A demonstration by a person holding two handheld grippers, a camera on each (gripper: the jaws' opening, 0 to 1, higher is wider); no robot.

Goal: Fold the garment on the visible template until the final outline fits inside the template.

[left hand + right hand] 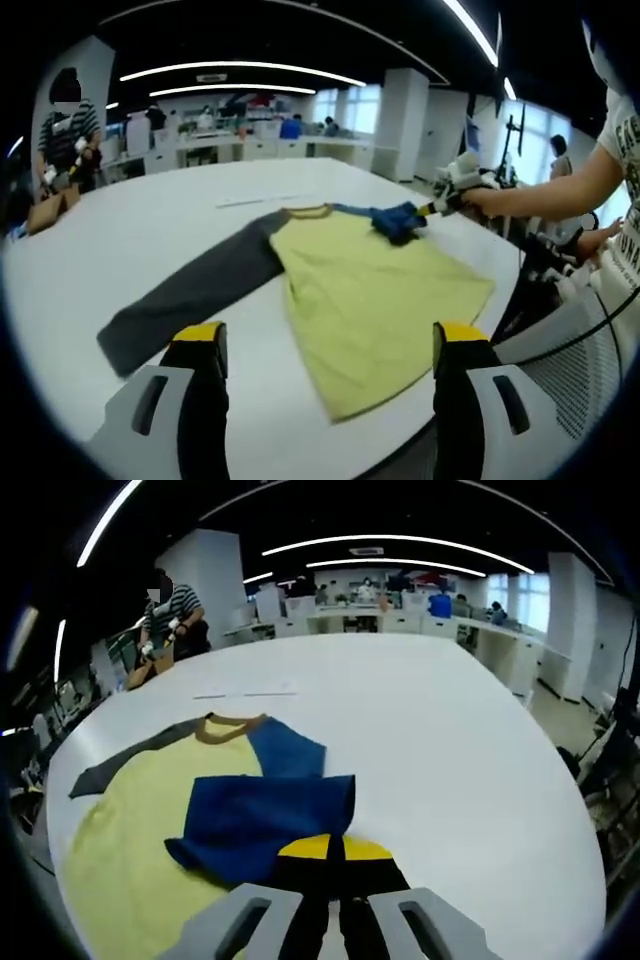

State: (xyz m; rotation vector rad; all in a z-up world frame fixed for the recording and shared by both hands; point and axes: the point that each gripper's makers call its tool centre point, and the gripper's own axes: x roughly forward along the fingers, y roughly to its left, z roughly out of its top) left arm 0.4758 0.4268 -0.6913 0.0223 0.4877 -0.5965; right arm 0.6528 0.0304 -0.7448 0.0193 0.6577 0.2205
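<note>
Garment: one raglan shirt [370, 290] on one white table [120, 250], ahead of both jaw pairs.
Sleeves: two, one grey sleeve [190, 290], one blue sleeve [265, 825].
Left gripper [325, 345]: jaws wide, holding nothing.
Right gripper [335, 848]: jaws pinched together on the blue sleeve.

A large white table [120, 250] with a rounded edge carries everything. In the left gripper view it takes the middle and the left of the frame; in the right gripper view its bare top [440, 740] runs from the centre to the right side.

Directly on it lies a garment [370, 290], spread flat, with a yellow body, a brownish collar, one dark grey sleeve [190, 300] stretched to the lower left, and one blue sleeve [260, 825] folded over the yellow body.

Behind the garment, toward the upper centre of the frame, thin pale sheets [262, 199] lie flat on the table. What they are I cannot tell.
</note>
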